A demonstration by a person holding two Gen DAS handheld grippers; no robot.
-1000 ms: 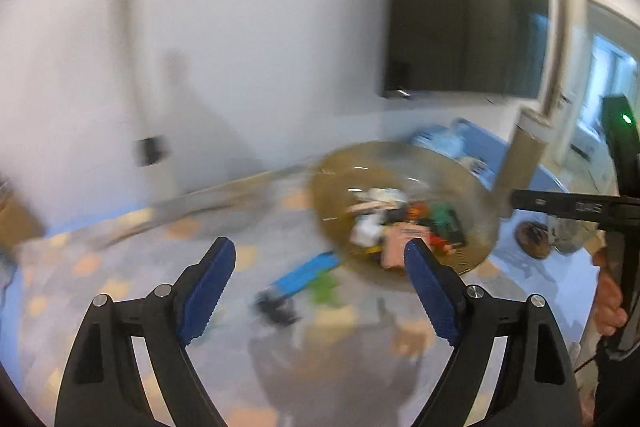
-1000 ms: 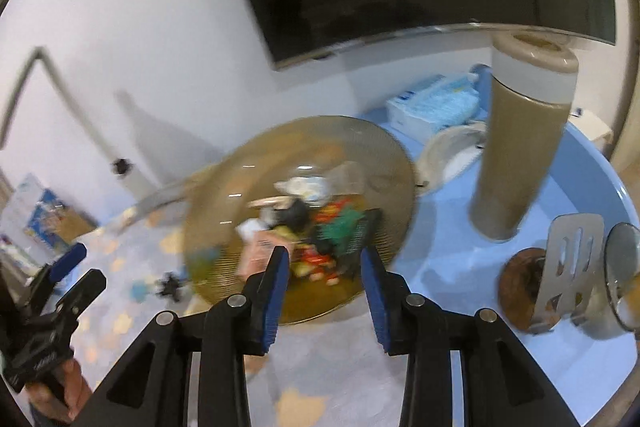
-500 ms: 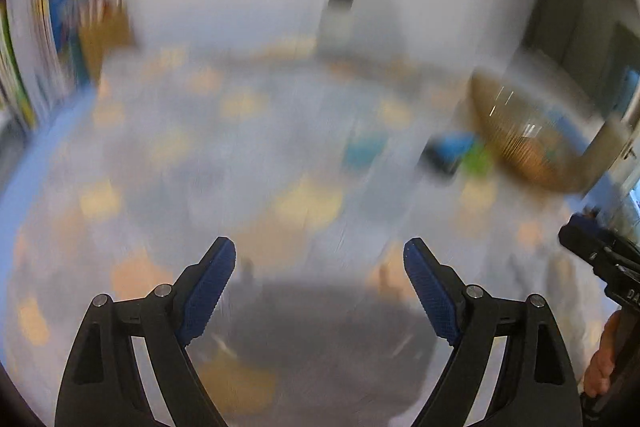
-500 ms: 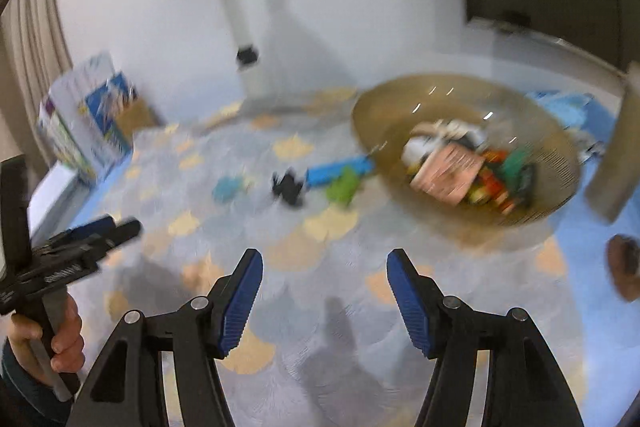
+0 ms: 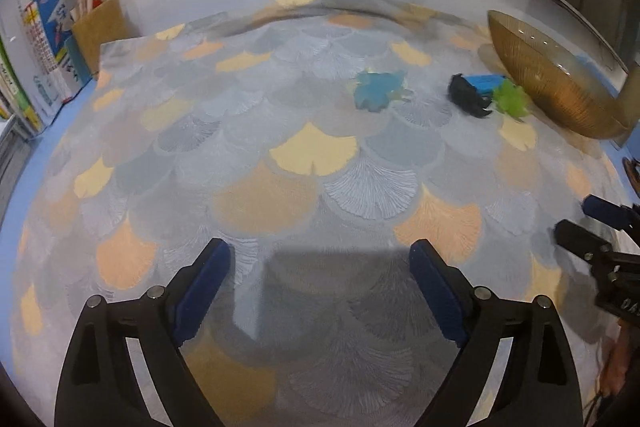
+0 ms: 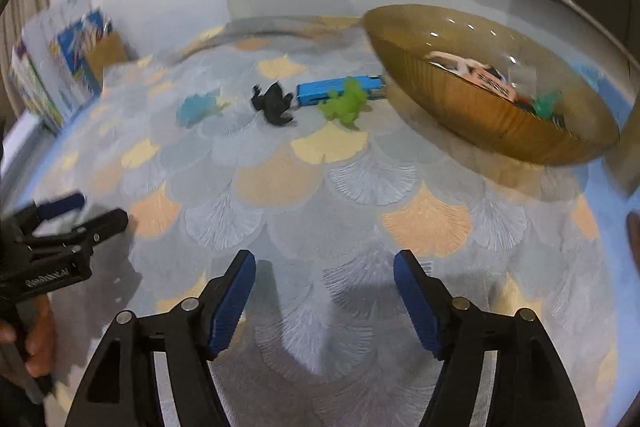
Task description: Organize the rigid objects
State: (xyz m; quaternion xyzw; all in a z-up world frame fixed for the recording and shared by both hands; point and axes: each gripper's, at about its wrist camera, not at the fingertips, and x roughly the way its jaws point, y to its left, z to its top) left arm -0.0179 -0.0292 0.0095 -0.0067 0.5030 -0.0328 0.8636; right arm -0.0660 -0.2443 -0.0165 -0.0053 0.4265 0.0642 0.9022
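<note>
Four small toys loose on the patterned cloth [image 6: 320, 187] covering the bench: a black figure [image 6: 274, 103], a green figure [image 6: 346, 103] just to its right, a blue block [image 6: 320, 89] lying flat behind the two and reaching toward the bowl, and a pale blue figure [image 6: 198, 109] apart to the left. Close on the right, an amber ribbed bowl [image 6: 480, 115], already holding several small things, among them a pink-and-white card and a green piece. Nearer the cameras, left tongs [image 5: 320, 291] spread wide with nothing between the blue pads, having just widened a little. Right tongs [image 6: 324, 291] likewise parted and empty after opening over bare cloth. At the far left by the wall, booklets [image 5: 44, 39] and a brown pen holder [image 5: 102, 27].
</note>
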